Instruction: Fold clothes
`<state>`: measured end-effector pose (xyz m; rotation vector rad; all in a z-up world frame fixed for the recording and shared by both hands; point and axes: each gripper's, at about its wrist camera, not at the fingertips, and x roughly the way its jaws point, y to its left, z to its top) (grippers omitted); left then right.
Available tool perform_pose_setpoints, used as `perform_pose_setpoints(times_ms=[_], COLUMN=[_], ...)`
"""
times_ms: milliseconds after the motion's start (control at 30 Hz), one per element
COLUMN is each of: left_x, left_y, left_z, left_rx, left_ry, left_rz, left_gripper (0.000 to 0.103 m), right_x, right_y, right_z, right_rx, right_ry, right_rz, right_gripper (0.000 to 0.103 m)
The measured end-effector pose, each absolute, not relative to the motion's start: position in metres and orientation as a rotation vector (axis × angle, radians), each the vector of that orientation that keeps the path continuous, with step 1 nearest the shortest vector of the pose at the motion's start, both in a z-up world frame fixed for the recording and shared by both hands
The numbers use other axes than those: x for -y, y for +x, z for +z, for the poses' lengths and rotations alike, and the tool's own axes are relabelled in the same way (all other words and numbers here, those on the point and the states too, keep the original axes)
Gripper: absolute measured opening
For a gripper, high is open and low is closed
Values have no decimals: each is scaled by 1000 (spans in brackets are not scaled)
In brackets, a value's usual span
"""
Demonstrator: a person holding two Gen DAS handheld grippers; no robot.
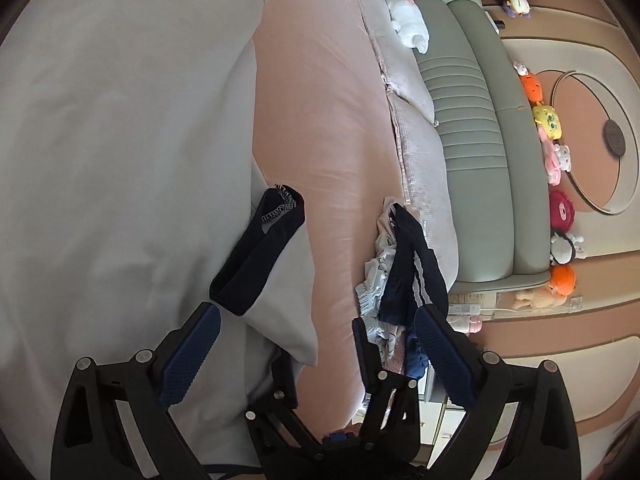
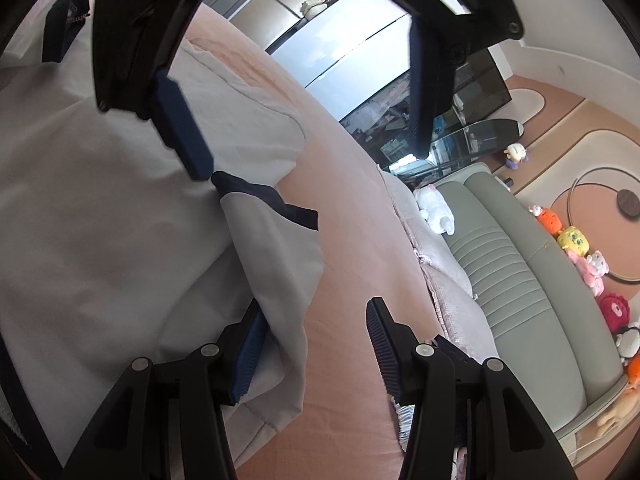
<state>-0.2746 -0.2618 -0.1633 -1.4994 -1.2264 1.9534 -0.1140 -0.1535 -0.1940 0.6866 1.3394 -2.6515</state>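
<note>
A pale grey top (image 1: 120, 140) with dark blue cuffs is spread on a bed covered by a pink sheet (image 1: 320, 120). In the left wrist view the top fills the left side of the picture, and its long side runs from the bottom of the picture toward the top. One short sleeve (image 1: 276, 280) is seen sticking out from the body of the top, onto the pink sheet. Its dark blue cuff (image 1: 256, 252) is turned up and back, so the stitched inside edge is shown at its far end.

The left gripper (image 1: 316, 328) is held just above the sleeve. Its jaws are wide open and nothing is held between them. The sleeve lies between the two blue pads but is not touched by them.

In the right wrist view the right gripper (image 2: 316, 344) is seen low over the bed. Its jaws are about half open. The left pad (image 2: 248, 356) is tucked against the folded edge of the grey top, and the other pad is over bare pink sheet. No cloth is pinched between the pads. The left gripper is also seen here from the side, near the top of the picture, with one blue pad close to the dark cuff.

A small pile of other clothes (image 1: 400, 264) is seen at the edge of the bed. A grey-green bench (image 1: 472, 152) is beside the bed, and a row of soft toys (image 1: 556, 168) is lined up behind it.
</note>
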Motion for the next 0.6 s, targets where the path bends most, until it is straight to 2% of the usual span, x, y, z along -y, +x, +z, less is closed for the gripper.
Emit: perform_pose_setpoints(times_ms=[167, 233, 300, 400, 467, 533, 600], left_x=[258, 258, 260, 264, 265, 267, 268], left_y=[-277, -278, -279, -280, -281, -280, -280], left_z=[-177, -178, -179, -182, -187, -192, -197], left_rx=[1268, 1262, 1264, 1294, 1314, 1332, 1350], left_ry=[-1533, -1526, -1508, -1476, -1471, -1481, -1492], left_rz=[1897, 1909, 1930, 1947, 1931, 1935, 1940], left_gripper=[99, 93, 75, 60, 55, 47, 24], right_x=[153, 154, 153, 154, 155, 156, 157], right_y=[-114, -114, -115, -115, -116, -116, -116], right_z=[-195, -196, -197, -198, -199, -201, -203], right_rx=[-1332, -1336, -1337, -1336, -1339, -1334, -1331], right_ry=[697, 699, 698, 697, 706, 720, 728], right_rz=[-2658, -2653, -2655, -2660, -2654, -2641, -2625], right_gripper=[50, 50, 50, 50, 49, 43, 23])
